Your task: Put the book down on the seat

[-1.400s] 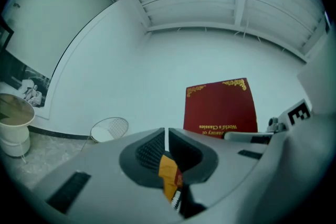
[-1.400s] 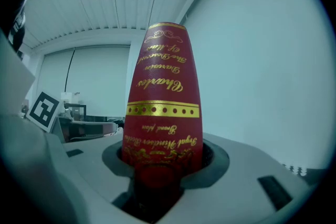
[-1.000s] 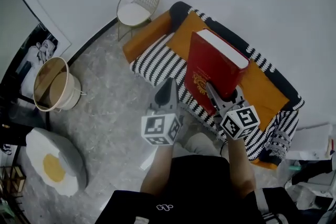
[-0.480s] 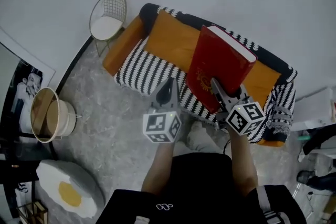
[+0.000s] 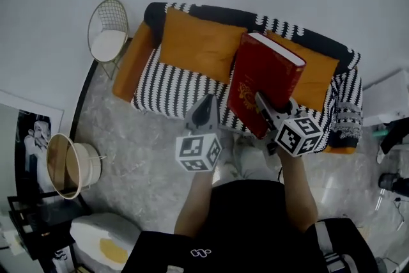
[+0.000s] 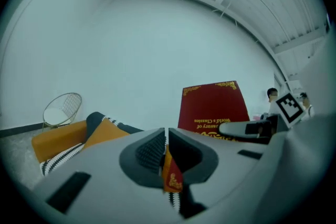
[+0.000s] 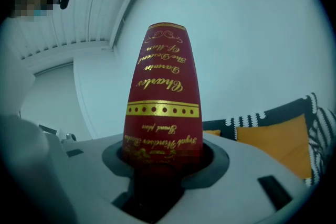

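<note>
**Tool.** The right gripper (image 5: 263, 105) has its jaws partly open and clamped on the lower end of the red book (image 5: 265, 77). In the right gripper view the gold-lettered spine (image 7: 164, 102) fills the gap between the jaws, and the rest of the volume rises well above them. The left gripper (image 5: 206, 102) is closed with only a thin slit between its pads. It carries nothing and hangs just beside the book without touching it.

**Task item.** The book is in the air, upright and tilted, over the right half of the striped seat (image 5: 172, 83). It sits in front of the right orange cushion (image 5: 314, 83) and close to the seat's front edge. It is not yet resting on anything.

**Hazards, as judged.**
- The grip is at one end of a tall, thick volume. Most of the weight stands above the jaws, so the book may pivot or slip in the pads while it is being tipped flat.
- If it is released while upright, it is likely to topple. Because it is near the front edge, it could fall onto the floor (image 5: 140, 144) and not the seat.
- If it is set against the sloping cushion, it may slide or finish leaning and not flat.
- The pages are unsupported, so the cover could swing open on the way down.
- The left gripper is closed and cannot steady the book unless it is reopened.

**Surroundings.** The wire chair (image 5: 105, 35) and the basket (image 5: 70, 166) stand well apart and pose no obstruction.
</note>
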### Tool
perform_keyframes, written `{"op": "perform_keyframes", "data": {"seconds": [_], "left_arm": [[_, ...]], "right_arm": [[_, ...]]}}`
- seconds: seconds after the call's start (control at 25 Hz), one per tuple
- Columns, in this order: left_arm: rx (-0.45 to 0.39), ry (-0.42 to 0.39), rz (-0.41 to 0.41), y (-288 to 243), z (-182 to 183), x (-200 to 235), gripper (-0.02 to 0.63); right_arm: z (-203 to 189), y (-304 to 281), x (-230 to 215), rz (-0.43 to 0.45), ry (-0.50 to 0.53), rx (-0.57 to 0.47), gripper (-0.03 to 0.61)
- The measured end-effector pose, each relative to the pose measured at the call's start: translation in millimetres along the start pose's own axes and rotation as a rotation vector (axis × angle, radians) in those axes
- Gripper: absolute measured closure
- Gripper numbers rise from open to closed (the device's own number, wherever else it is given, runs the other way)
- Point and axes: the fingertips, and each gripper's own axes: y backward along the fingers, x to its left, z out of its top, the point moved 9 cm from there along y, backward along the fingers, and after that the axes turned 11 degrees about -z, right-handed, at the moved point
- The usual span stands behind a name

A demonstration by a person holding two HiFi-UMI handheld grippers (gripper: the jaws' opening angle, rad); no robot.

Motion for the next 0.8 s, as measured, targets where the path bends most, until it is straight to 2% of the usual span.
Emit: {"op": "perform_keyframes", "data": {"seconds": [0.4,0.56,0.8], "left_arm": [[0.119,0.023,-0.055,-61,-22,8,0.584],[0.160,0.042,-0.065,-82,-31,16,0.584],[0.264,0.070,-0.083,-111,-52,22,0.584]], "right_arm": [[-22,-37,-51,-0.108,-0.088,0.144,0.370],[-32,-57,-68,-0.120,-0.114,0.193,0.370],[-48,-79,-93,-0.169,-0.161,0.266,0.370]]}}
